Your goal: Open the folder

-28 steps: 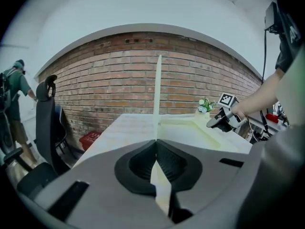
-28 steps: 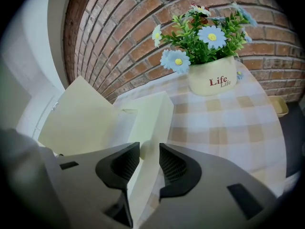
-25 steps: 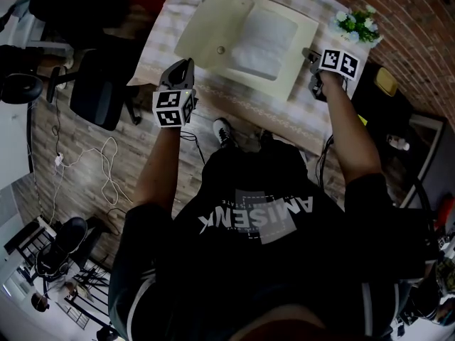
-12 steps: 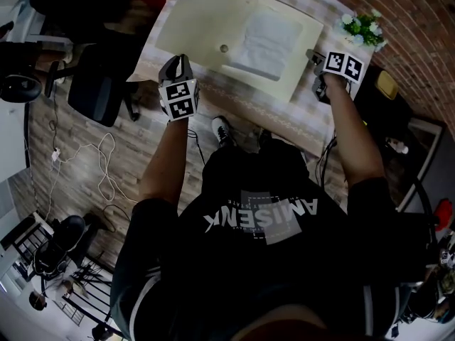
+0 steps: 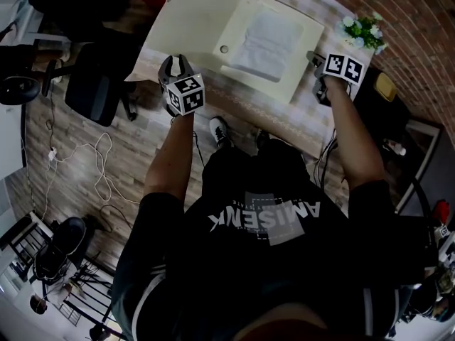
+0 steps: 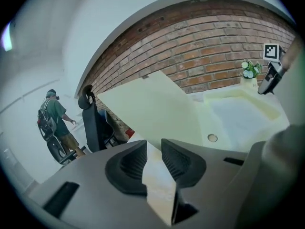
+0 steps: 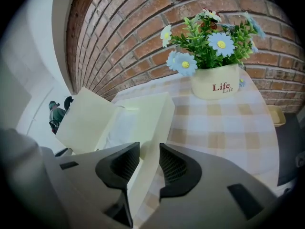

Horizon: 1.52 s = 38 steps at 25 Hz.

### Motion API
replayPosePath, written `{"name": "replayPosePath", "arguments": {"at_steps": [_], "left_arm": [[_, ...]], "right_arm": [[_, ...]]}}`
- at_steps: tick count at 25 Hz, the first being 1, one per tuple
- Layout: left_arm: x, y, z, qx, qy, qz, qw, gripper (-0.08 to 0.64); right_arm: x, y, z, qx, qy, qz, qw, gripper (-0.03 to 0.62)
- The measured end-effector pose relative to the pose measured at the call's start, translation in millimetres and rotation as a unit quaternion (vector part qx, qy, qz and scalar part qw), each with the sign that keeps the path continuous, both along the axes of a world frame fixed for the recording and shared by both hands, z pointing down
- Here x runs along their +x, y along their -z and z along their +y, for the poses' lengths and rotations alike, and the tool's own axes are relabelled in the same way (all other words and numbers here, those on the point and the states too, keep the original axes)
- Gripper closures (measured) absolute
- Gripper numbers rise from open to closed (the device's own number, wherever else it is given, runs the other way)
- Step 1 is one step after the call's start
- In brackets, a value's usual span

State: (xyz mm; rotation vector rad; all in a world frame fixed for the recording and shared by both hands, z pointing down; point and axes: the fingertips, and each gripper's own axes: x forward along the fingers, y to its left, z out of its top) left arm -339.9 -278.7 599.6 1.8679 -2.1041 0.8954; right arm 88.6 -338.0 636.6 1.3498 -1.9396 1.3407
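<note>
The pale yellow folder lies open on the checked table. Its cover is swung out to the left, past the table edge. Its base holds white papers, with a round snap beside them. My left gripper is at the cover's near corner. Its jaws have just been opening, and the cover's edge still runs between them without being pressed. My right gripper is shut on the folder's right edge.
A pot of daisies stands at the table's far right by the brick wall. A black office chair is off the table's left side. A person stands far behind it. Checked cloth lies right of the folder.
The left gripper swung the cover further out to the left and lowered it, then parted its jaws. The right gripper stayed where it was.
</note>
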Motion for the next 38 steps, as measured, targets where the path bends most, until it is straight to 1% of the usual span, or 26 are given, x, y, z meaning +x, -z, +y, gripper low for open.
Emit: {"name": "replayPosePath", "arguments": {"at_steps": [3,5,6,7,9,11,16,19,22,25,26,29,33,36,38], "left_arm": [[-5.9,-3.2,-0.4,0.004,0.010,-0.012,0.9999,0.452],[-13.9,-5.3,0.1,0.001,0.020,-0.029,0.9994,0.411],[-17.9,-5.7,0.6,-0.001,0.023,-0.041,0.9989,0.393],[-21.3,-5.4,1.2,-0.003,0.024,-0.056,0.9981,0.390],[-26.3,-2.7,1.9,-0.004,0.018,-0.095,0.9953,0.383],[-28.1,1.0,1.7,-0.002,0.005,-0.136,0.9907,0.359],[-22.6,2.0,-1.8,-0.008,-0.045,-0.205,0.9777,0.360],[-18.5,7.1,-4.5,-0.027,-0.069,-0.235,0.9691,0.367],[-17.9,-1.4,-8.7,-0.059,-0.102,-0.256,0.9595,0.391],[-17.7,-26.8,-10.7,-0.094,-0.157,-0.266,0.9464,0.459],[-18.8,-34.1,-12.0,-0.102,-0.172,-0.265,0.9432,0.466],[-22.9,-44.7,-15.3,-0.121,-0.199,-0.240,0.9424,0.466],[-24.7,-59.5,-16.9,-0.159,-0.234,-0.220,0.9334,0.466],[-28.0,-72.0,-19.7,-0.190,-0.248,-0.187,0.9313,0.468],[-28.3,-81.8,-20.2,-0.212,-0.258,-0.170,0.9271,0.469]], "right_arm": [[0.0,-0.9,0.3,-0.001,-0.001,0.000,1.000,0.433],[-0.2,-1.1,-0.1,-0.001,0.000,0.001,1.000,0.433],[-0.1,-0.8,0.0,-0.001,0.001,0.002,1.000,0.433],[-0.1,-0.5,0.3,-0.002,0.001,0.004,1.000,0.433],[-0.7,0.3,0.7,-0.002,0.003,0.007,1.000,0.433],[-1.7,0.9,0.2,-0.001,0.004,0.009,1.000,0.433],[-1.7,0.2,0.1,0.000,0.006,0.011,1.000,0.434],[-1.1,-0.6,-0.1,0.002,0.004,0.011,1.000,0.434],[-1.5,0.0,-0.7,0.002,0.002,0.011,1.000,0.434],[-1.3,-0.5,0.7,0.001,0.001,0.011,1.000,0.436],[-1.5,-0.7,0.7,0.001,0.001,0.011,1.000,0.436],[-2.2,-1.1,-0.5,0.001,0.001,0.012,1.000,0.436],[-1.7,-2.9,0.0,0.002,-0.001,0.013,1.000,0.437],[-1.9,-3.3,-1.1,0.003,-0.004,0.012,1.000,0.437],[-1.6,-3.8,-0.4,0.003,-0.008,0.011,1.000,0.437]]}}
